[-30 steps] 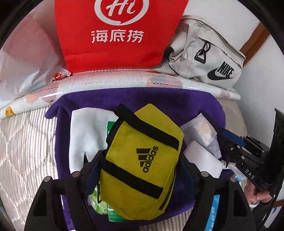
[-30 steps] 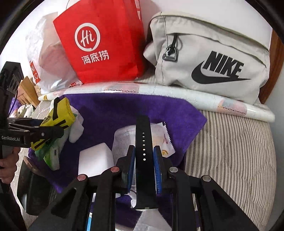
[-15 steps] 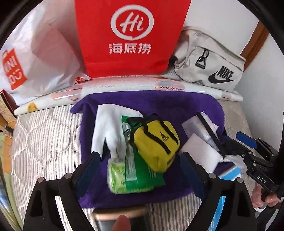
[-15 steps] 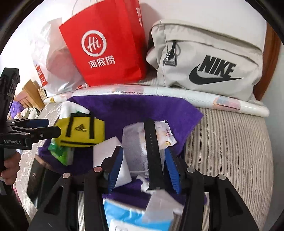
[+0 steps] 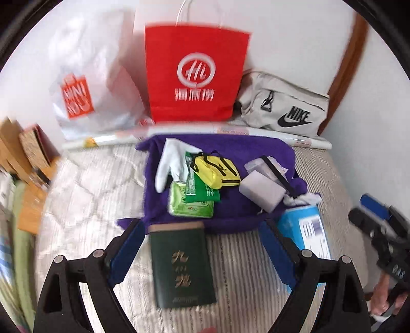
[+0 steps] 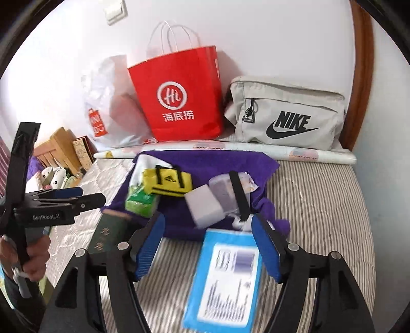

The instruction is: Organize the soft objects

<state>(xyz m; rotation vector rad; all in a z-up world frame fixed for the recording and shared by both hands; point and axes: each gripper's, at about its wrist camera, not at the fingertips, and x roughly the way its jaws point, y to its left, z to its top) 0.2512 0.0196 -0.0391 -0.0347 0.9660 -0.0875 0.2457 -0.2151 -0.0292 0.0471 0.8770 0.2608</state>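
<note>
Both hand-held grippers pulled back since a second ago: yellow pouch and black strap, then clamped, now lie free on the purple towel.

Left hand-held gripper: jaws wide, holding nothing, hovering over the dark green booklet at lower centre. Right hand-held gripper: jaws wide, holding nothing, above the blue packet.

Towel contents, left view: white glove at upper left of the towel, green packs below it, pouch lying partly on them, white block to the right, strap across a clear packet.

Left view only: full cover of the booklet, glove shape. Right view only: wall switch at top, plush toys at left edge, left hand gripping its handle; glove mostly hidden behind the pouch.

Edges: towel's near edge touches booklet and blue packet. Back of the bed is lined by a rolled sheet, red bag, white plastic bag, grey Nike bag. Striped mattress lies open at right of the towel; quilted area open at left in the left view.
</note>
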